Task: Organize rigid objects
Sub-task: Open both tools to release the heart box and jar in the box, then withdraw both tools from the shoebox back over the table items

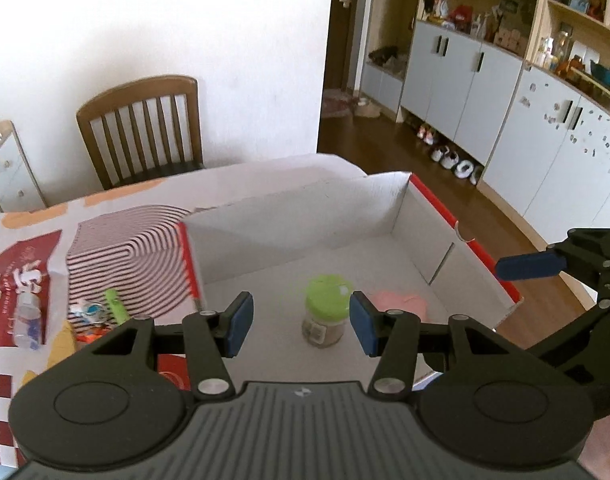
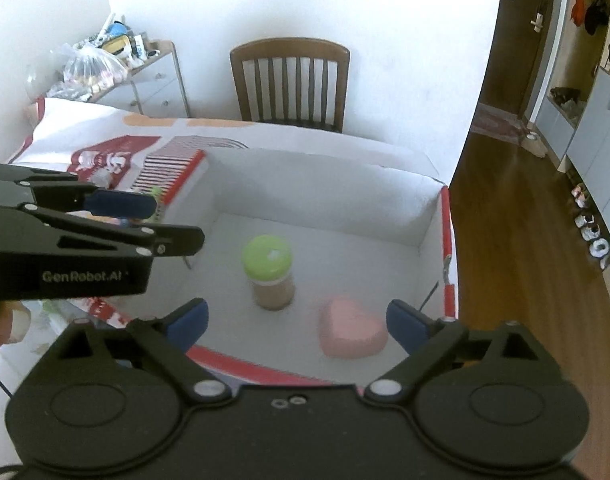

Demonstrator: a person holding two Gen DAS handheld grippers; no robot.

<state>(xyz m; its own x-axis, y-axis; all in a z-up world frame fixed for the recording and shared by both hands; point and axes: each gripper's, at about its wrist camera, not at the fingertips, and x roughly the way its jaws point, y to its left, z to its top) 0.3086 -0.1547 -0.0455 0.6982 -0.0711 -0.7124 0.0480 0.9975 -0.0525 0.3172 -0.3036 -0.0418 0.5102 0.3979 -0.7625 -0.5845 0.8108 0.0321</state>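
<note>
Wooden chair (image 2: 289, 80) against white wall; grey cabinets (image 1: 465, 80); shoes (image 1: 453, 158) on wood floor.

Jar (image 1: 327, 316) stands upright in the open box (image 1: 433, 236), straight ahead between the left gripper's (image 1: 301, 322) spread fingers; heart-shaped box (image 1: 397, 304) lies in the same box just right of the jar, ahead of the right gripper (image 2: 297, 322). Box lid (image 1: 125, 256) sits left of the box, touching its wall, with a small bottle (image 1: 27, 316) and toys (image 1: 93, 312) left of the left gripper on the tablecloth (image 1: 265, 180). Chair (image 1: 143, 130) stands behind the table, cabinets (image 1: 465, 80) far right.
</note>
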